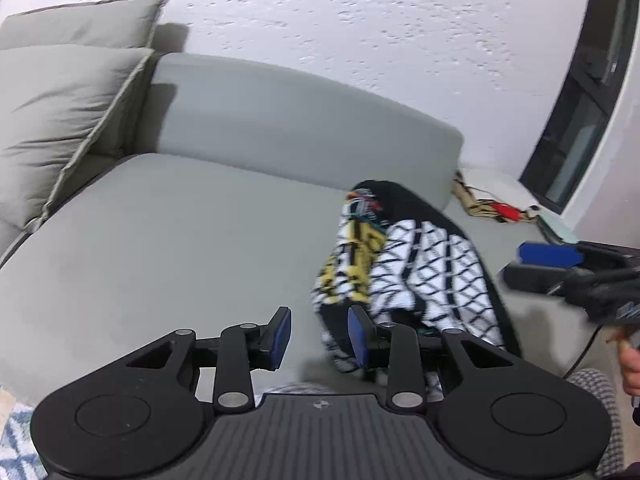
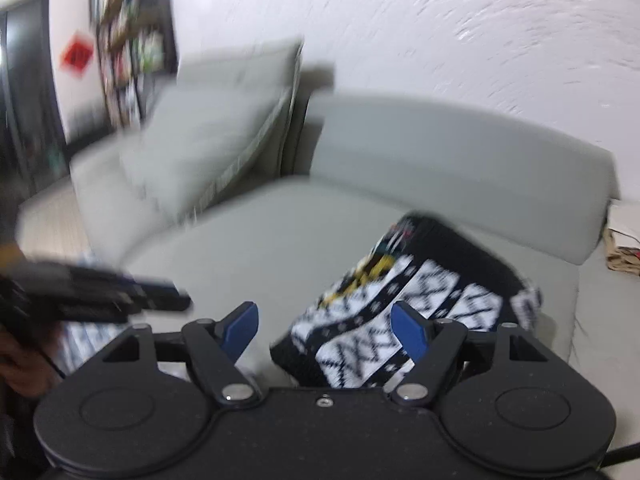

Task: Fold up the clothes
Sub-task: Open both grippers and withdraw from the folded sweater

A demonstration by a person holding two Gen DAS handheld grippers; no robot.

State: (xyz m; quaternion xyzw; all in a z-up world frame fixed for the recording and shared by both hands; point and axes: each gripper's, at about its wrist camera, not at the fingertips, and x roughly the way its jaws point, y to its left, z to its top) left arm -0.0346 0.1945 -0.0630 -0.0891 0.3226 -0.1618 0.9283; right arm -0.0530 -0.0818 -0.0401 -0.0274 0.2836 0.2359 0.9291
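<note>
The left gripper [image 1: 319,337] is closest in the left wrist view. Its two blue pads [image 1: 280,336] are spread apart with nothing between them. The right-side pad sits just in front of the edge of the sweater [image 1: 404,264]. A small round logo is on the black body below the fingers, but it is too tiny to read.

The right gripper [image 2: 325,334] is spread wide too, and it is not gripping anything. One blue pad [image 2: 410,334] is over the near edge of the sweater [image 2: 404,312]. I cannot tell if it touches the cloth.

The sweater is folded into a bundle. It lies on the gray sofa seat [image 1: 160,240], toward the right end, near the low backrest [image 1: 300,120]. It is black and white with a crisscross pattern, some yellow, and a small colorful picture near its far end. Any writing on it is too blurry to read.

Farther left, two gray pillows [image 1: 60,112] lean at the back of the sofa. Past the right end of the sofa lies a paper bag [image 1: 492,200] with some red on it.

Behind it all is a bumpy white wall [image 1: 360,20]. In the right wrist view, a red diamond sign [image 2: 76,56] hangs far off on the left, but it is too blurred to read.
</note>
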